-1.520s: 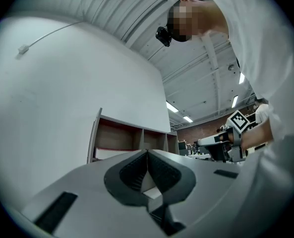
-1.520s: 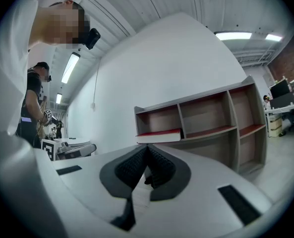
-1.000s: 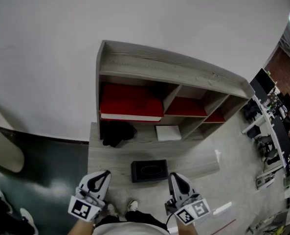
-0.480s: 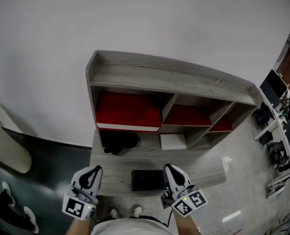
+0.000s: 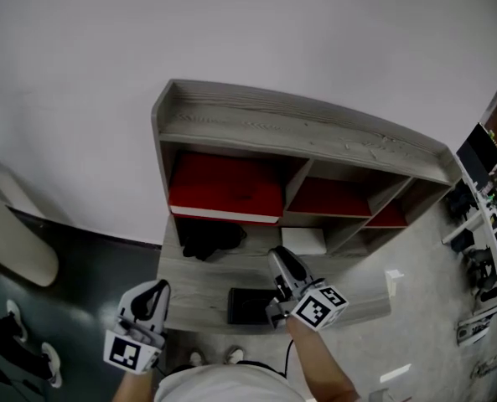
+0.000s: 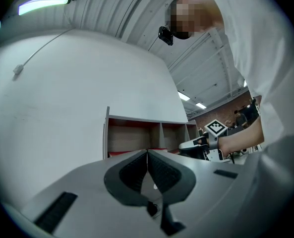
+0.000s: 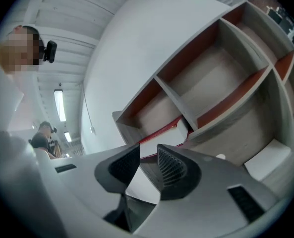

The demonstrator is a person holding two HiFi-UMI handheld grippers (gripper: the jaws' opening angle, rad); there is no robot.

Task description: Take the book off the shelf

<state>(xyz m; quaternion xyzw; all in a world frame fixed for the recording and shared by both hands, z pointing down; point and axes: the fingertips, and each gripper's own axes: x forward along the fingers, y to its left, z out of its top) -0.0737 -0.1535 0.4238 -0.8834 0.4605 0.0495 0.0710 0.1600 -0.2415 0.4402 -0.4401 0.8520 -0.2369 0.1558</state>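
A plain white wall (image 5: 248, 40) backs a grey wooden shelf unit (image 5: 298, 128) with a low grey counter (image 5: 189, 287) in front of it, dark green floor (image 5: 89, 266) at left, pale grey floor (image 5: 424, 262) and cluttered desks (image 5: 487, 216) at right, and a strip light (image 6: 45, 3) on the ribbed ceiling (image 6: 132, 9).

Red-covered book (image 5: 225, 187) with white page edges, lying flat in the left compartment of the shelf (image 5: 298, 124). Fills most of that compartment's floor, white edge toward the open front. Shelf of grey wood grain, upright against a white wall (image 5: 231, 32) on a grey surface (image 5: 198, 279). Three open compartments side by side, red floors in the middle and right ones.
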